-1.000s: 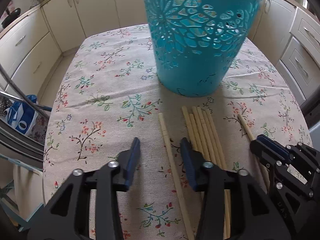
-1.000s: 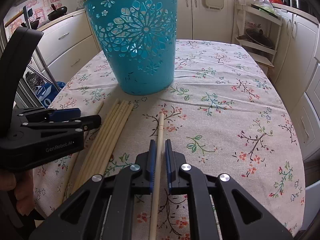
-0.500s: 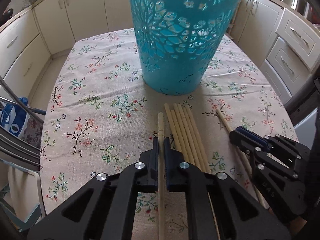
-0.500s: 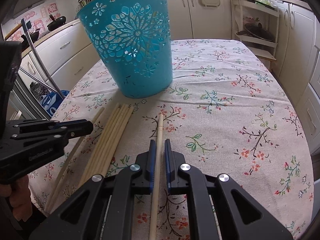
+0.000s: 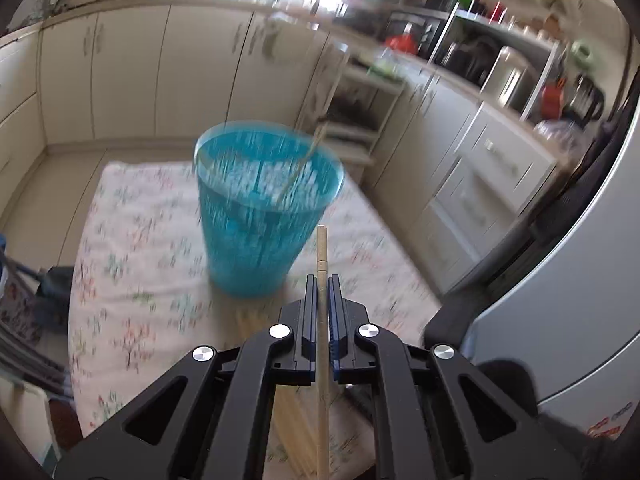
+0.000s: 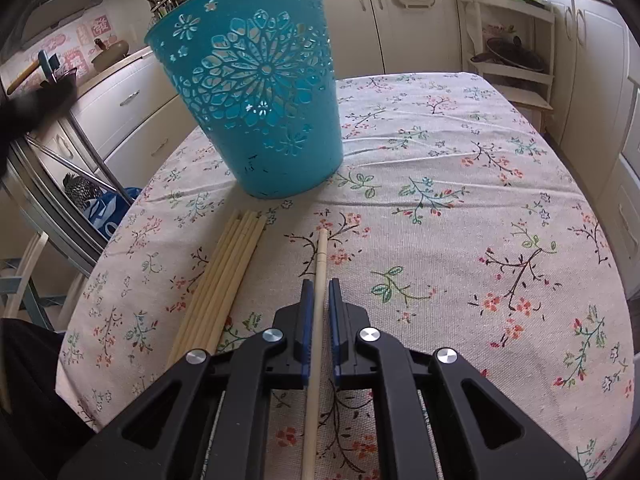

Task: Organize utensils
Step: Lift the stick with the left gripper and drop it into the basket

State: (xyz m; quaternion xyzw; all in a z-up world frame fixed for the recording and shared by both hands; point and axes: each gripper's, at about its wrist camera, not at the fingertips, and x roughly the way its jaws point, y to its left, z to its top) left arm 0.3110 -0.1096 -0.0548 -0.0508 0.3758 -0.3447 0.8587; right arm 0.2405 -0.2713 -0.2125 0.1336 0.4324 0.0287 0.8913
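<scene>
Chopstick (image 5: 321, 264) clamped in your left gripper (image 5: 322, 280): tip it over the far basket (image 5: 256, 216) rim; right gripper (image 6: 318, 286) grips another.

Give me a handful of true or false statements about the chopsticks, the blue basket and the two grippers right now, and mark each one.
1. The left hand-held gripper is shut on a chopstick. True.
2. The right hand-held gripper is empty and wide open. False: it is shut on a single chopstick of its own.
3. The blue basket stands upright on the floral tablecloth. True.
4. The bundle of chopsticks lies to the right of the right gripper. False: in the right wrist view it lies to its left.
5. The basket holds nothing. False: in the left wrist view a chopstick in the basket leans over its rim.
</scene>
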